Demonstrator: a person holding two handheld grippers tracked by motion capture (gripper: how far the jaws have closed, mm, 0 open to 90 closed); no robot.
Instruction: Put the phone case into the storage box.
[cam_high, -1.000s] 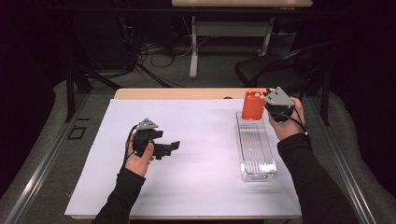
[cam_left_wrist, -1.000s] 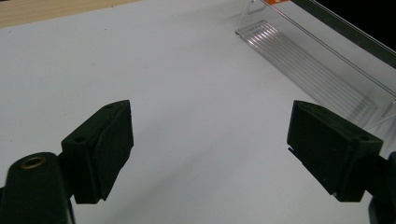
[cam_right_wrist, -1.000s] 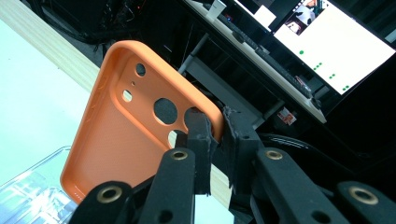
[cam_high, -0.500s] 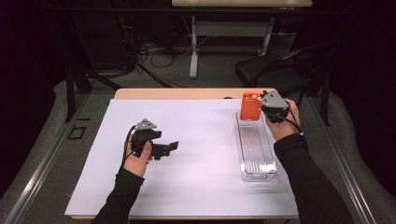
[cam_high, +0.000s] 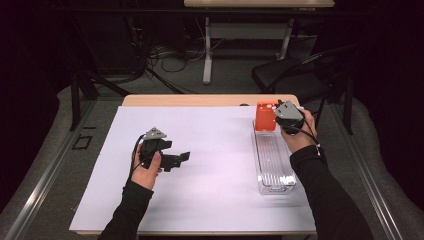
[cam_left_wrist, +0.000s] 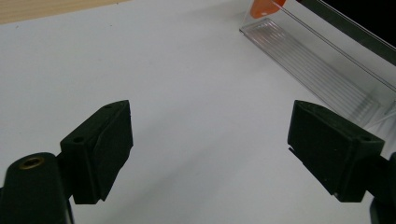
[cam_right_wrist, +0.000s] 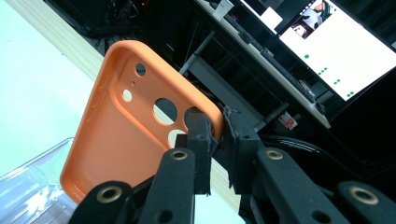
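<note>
- The table (cam_high: 200, 200), covered by a white sheet, carries a long clear tray (cam_high: 274, 165) on its right side.
- The orange phone case (cam_high: 265, 116) stands upright over the tray's far end, pinched at its rim by the right gripper (cam_high: 281, 116); whether its lower edge touches the tray floor cannot be told.
- The left gripper (cam_high: 182, 157) hangs over the bare sheet, well apart from the tray, jaws wide with nothing between them.
- To do this step well, I judge the case should go down straight between the tray's long walls, kept upright, and be let go only once its lower edge rests on the floor.
- The right gripper view adds the case's (cam_right_wrist: 135, 126) inner face and camera cut-outs, with the pads (cam_right_wrist: 201, 140) clamping its edge.
- The left gripper view adds the ribs in the tray's (cam_left_wrist: 327, 65) floor and the empty gap between its own pads (cam_left_wrist: 114, 140).
</note>
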